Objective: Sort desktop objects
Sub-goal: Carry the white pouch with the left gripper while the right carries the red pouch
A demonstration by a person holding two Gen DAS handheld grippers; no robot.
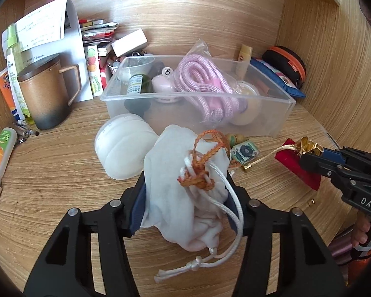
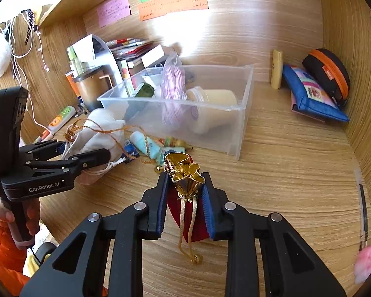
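Note:
My left gripper [image 1: 185, 183] is shut on a white cloth drawstring pouch [image 1: 178, 173] with orange and white cords, held just above the wooden desk; it also shows in the right wrist view [image 2: 99, 133]. My right gripper [image 2: 185, 185] is shut on a small red pouch with a gold top [image 2: 185, 173] and gold cord; in the left wrist view this pouch [image 1: 296, 159] is at the right. A clear plastic bin [image 1: 279, 113] stands behind both, holding a pink rope [image 1: 200, 84], a green bottle and round containers.
A brown lidded mug [image 1: 45, 94], bottles, papers and booklets crowd the back left. A white padded item [image 1: 123, 146] and small trinkets [image 1: 244, 151] lie before the bin. A blue pouch [image 2: 311, 94], a black-orange case [image 2: 329, 74] and a yellow tube [image 2: 277, 69] sit at the back right.

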